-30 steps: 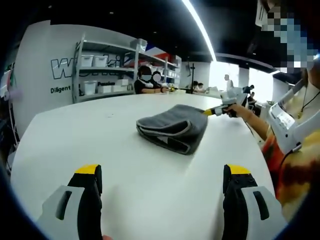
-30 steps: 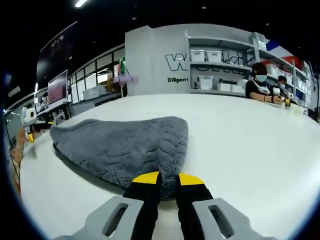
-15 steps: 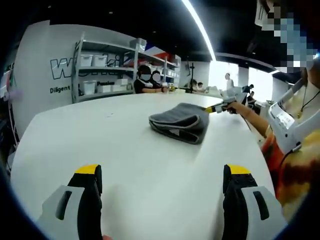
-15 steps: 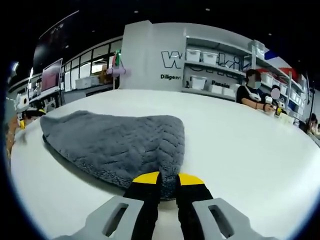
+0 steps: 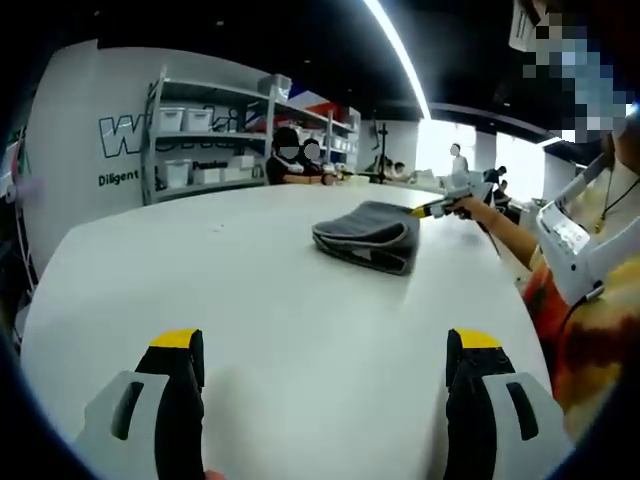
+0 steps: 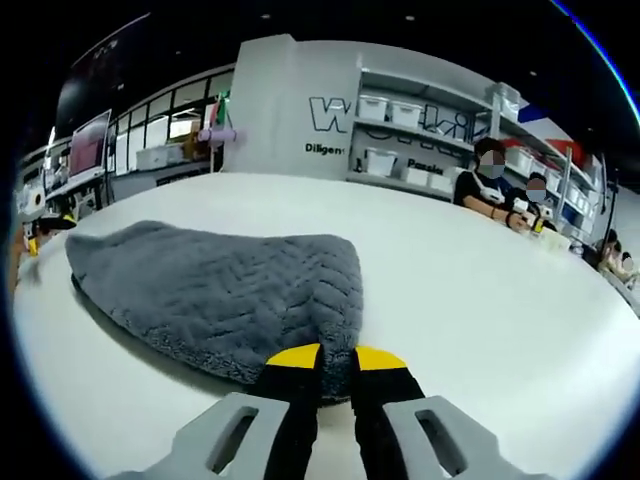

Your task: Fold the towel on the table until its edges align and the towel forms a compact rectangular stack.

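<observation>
The left hand-held gripper [image 5: 325, 365] hangs wide open over the bare white worktop [image 5: 230, 290] — well apart from the folded grey towel [image 5: 370, 235]. The right hand-held gripper [image 6: 322, 362] pinches the towel's corner. A tug could slide the layers and spoil the edges — nothing holds the stack down.

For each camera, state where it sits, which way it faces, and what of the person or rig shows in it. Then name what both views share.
Left gripper view: rides the left gripper, jaws wide apart, looking across the white table at the folded grey towel; the person's forearm and the right gripper reach in from the right.
Right gripper view: rides the right gripper, jaws closed on the towel's near edge, facing the shelves.
Shared: towel, table, shelves.
</observation>
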{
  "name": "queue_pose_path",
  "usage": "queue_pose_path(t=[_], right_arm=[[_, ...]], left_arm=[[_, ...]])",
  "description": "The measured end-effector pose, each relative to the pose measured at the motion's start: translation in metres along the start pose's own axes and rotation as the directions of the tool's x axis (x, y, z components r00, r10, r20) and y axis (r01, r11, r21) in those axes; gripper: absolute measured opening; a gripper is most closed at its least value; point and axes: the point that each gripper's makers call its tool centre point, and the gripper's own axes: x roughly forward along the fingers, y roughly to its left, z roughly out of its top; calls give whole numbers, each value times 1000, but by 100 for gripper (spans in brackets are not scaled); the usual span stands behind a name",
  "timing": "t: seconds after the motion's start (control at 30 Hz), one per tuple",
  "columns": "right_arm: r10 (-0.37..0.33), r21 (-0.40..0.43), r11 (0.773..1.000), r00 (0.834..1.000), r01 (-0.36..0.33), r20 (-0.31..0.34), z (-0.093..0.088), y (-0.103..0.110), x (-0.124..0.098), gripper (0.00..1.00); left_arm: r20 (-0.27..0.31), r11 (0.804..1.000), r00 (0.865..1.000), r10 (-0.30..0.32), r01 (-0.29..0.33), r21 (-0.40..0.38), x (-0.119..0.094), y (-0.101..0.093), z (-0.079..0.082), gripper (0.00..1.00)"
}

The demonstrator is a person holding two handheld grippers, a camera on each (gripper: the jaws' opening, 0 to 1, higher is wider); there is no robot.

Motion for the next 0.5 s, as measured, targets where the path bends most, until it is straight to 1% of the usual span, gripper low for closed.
queue_pose_path(t=[0.1,0.2,0.33,0.4,0.5], right_arm=[[-7,19,1000,1000,6,22,7,-1,-4,6],[-13,15,1000,999,13,46,16,0,-8,6],[-16,-29,999,992,20,125,41,8,-16,6],[-2,-45,999,987,9,161,52,13,-19,6],[49,-44,998,962,-38,268,81,27,-28,5]], left_arm=[[3,1000,1000,0,0,4,-1,-1,1,99],[1,1000,1000,-2,2,4,0,-2,0,99],[-6,1000,1000,-7,7,7,1,-4,-2,99],[-7,1000,1000,-9,9,8,1,-5,-2,99],[-12,1000,1000,-11,11,13,2,-6,-3,99]])
